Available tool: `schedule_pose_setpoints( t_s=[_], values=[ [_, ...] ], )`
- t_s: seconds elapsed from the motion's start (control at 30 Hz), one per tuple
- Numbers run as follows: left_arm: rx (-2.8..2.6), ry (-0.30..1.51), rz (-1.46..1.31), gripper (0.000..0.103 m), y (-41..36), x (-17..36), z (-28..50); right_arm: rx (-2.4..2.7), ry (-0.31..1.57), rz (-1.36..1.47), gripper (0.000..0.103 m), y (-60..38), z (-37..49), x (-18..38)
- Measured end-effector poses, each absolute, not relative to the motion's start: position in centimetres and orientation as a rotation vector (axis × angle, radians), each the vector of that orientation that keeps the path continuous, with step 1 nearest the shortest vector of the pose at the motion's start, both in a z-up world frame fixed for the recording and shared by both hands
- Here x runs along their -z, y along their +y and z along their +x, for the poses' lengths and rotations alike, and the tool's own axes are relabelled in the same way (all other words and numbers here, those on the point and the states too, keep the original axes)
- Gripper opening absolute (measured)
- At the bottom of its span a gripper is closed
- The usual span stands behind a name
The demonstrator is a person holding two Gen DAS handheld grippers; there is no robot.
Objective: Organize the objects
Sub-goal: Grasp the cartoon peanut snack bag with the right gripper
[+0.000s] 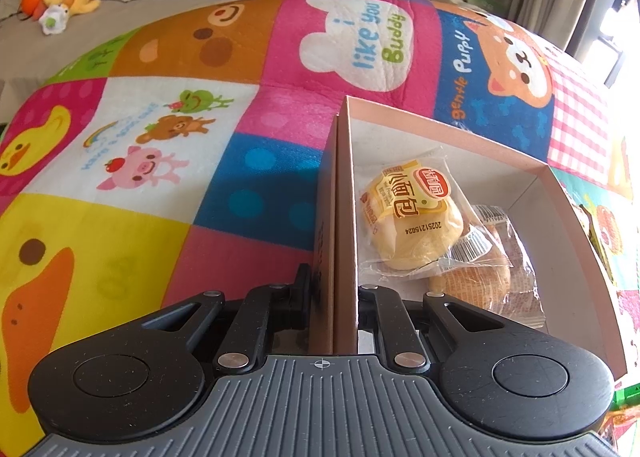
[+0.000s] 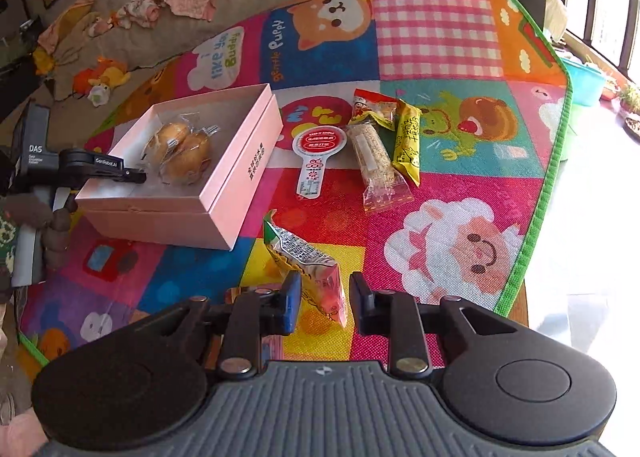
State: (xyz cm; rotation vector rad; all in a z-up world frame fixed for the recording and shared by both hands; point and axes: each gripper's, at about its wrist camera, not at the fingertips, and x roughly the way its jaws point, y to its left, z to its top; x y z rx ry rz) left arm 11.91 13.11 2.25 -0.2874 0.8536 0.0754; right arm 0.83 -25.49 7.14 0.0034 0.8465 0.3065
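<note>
My left hand-held gripper [image 1: 335,289] is clamped on the near wall of the pink box [image 2: 240,153], which sits on the colourful mat [image 2: 440,217] with two wrapped buns [image 1: 412,229] inside. My right hand-held gripper [image 2: 325,299] has its fingers spread either side of a yellow snack packet [image 2: 308,265] (not squeezing it). Beyond it, three more snack packets [image 2: 384,145] and a round-headed white tag [image 2: 316,153] lie just beside the box.

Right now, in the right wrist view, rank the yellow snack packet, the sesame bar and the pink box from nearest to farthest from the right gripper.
1. Yellow snack packet: between the right gripper's fingers.
2. Pink box: ahead, left.
3. Sesame bar: ahead, slightly right; close to the box's range, hard to call.
</note>
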Motion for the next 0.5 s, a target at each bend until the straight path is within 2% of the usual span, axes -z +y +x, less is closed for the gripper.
schedule_pose_setpoints(
  t_s=[0.07, 0.13, 0.37, 0.4, 0.43, 0.5],
  values=[
    [-0.072, 0.853, -0.295, 0.015, 13.2, -2.2, 11.9, -0.273, 0.805, -0.051, 0.032, -25.1, 0.1, -7.6],
    [-0.069, 0.854, -0.297, 0.015, 13.2, -2.2, 11.9, -0.229, 0.785, -0.077, 0.047, -25.1, 0.4, -7.5],
    [-0.065, 0.852, -0.282, 0.015, 13.1, -2.2, 12.0, -0.147, 0.778, -0.178, 0.06, -24.8, 3.1, -5.1],
    [-0.064, 0.852, -0.279, 0.015, 13.1, -2.2, 12.0, -0.162, 0.78, -0.172, 0.067, -24.9, 3.4, -4.9],
    [-0.065, 0.852, -0.275, 0.015, 13.0, -2.2, 12.0, -0.183, 0.777, -0.184, 0.08, -24.9, 3.6, -4.8],
    [-0.066, 0.851, -0.267, 0.015, 12.9, -2.2, 12.0, -0.234, 0.753, -0.252, 0.086, -24.6, 3.7, -4.4]
  ],
)
